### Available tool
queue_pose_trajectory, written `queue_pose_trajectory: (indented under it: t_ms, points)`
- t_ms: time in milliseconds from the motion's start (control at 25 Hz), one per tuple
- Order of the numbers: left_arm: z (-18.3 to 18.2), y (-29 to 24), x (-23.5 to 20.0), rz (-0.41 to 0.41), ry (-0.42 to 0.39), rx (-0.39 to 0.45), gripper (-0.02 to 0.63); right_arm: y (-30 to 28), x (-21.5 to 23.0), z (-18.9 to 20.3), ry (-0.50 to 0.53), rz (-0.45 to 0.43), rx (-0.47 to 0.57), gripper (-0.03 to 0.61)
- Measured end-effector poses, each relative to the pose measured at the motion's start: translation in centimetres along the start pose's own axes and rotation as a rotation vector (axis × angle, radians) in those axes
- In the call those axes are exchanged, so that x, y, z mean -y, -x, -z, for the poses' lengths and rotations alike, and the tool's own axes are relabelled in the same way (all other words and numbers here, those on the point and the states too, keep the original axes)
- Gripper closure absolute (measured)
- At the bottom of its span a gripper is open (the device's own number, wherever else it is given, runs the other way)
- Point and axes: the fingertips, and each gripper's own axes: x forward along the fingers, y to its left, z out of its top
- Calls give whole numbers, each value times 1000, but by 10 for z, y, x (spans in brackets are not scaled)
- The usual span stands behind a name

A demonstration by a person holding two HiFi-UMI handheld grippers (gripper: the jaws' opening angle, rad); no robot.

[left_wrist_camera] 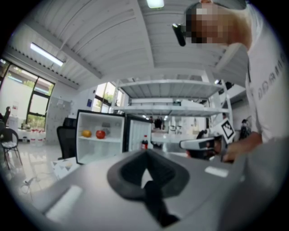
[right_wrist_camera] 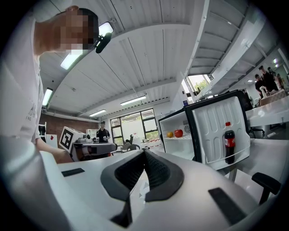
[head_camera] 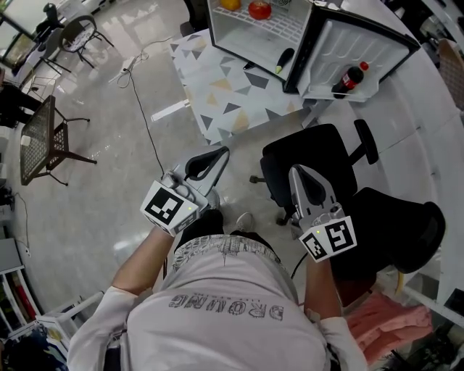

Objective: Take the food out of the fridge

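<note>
A small white fridge (head_camera: pixel 217 32) stands open ahead on the floor. An orange fruit (head_camera: pixel 230 3) and a red fruit (head_camera: pixel 259 9) sit on its shelf, and a dark item with a yellow-green tip (head_camera: pixel 284 59) lies on its bottom. A cola bottle (head_camera: pixel 349 79) stands in the door rack. My left gripper (head_camera: pixel 223 151) and right gripper (head_camera: pixel 295 169) are held side by side well short of the fridge, both shut and empty. In the left gripper view the fruits (left_wrist_camera: pixel 100 134) show beyond the shut jaws; in the right gripper view the bottle (right_wrist_camera: pixel 229 143) and the fruits (right_wrist_camera: pixel 179 133) show.
A black office chair (head_camera: pixel 312 156) stands between my right gripper and the fridge, with a second black seat (head_camera: pixel 395 224) at the right. A patterned mat (head_camera: pixel 217 94) lies under the fridge. A white table (head_camera: pixel 428 109) runs along the right. A cable (head_camera: pixel 141 109) crosses the floor at the left.
</note>
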Motion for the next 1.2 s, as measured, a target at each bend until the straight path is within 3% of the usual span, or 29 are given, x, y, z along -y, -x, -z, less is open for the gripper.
queue_pose_trajectory:
  t_ms: [440, 1200]
  points:
    - [10, -15, -29, 7, 19, -9, 607, -31, 14, 7, -6, 3, -13, 581]
    - [23, -58, -143, 79, 55, -27, 607, -144, 42, 15, -26, 78, -58, 581]
